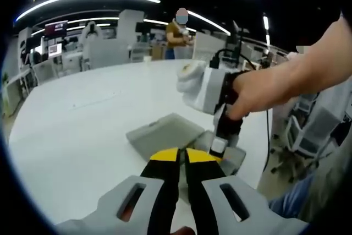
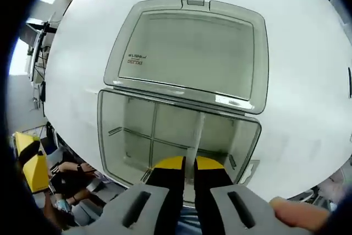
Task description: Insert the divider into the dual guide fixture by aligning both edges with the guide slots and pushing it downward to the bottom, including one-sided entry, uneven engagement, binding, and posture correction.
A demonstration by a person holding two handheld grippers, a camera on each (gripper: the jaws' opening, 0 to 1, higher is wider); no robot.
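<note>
Right gripper view, nearest: the right gripper (image 2: 188, 164), black jaws with yellow tips, stands almost closed on the top edge of a thin translucent plastic divider (image 2: 196, 136), which runs away from the tips down into the box below. Whether the pads actually bear on the edge cannot be told for certain, though the narrow gap suggests a pinch.

Beneath the tips lies the translucent grey plastic storage box (image 2: 118, 130), the guide fixture, open on the white table (image 2: 308, 81). A cross partition already runs across its floor. The divider's long axis lies along the line of the jaws, at right angles to that partition and to the hinge. The coming push therefore runs straight ahead along the jaws, provided both divider edges sit in their slots; the slots themselves are too faint to confirm.

Farther off, the hinged grey lid (image 2: 192, 48) lies folded back flat on the table.

Left gripper view: the left gripper (image 1: 182, 158), jaws nearly together and holding nothing, hovers just short of the box, so the right gripper is the nearer.
</note>
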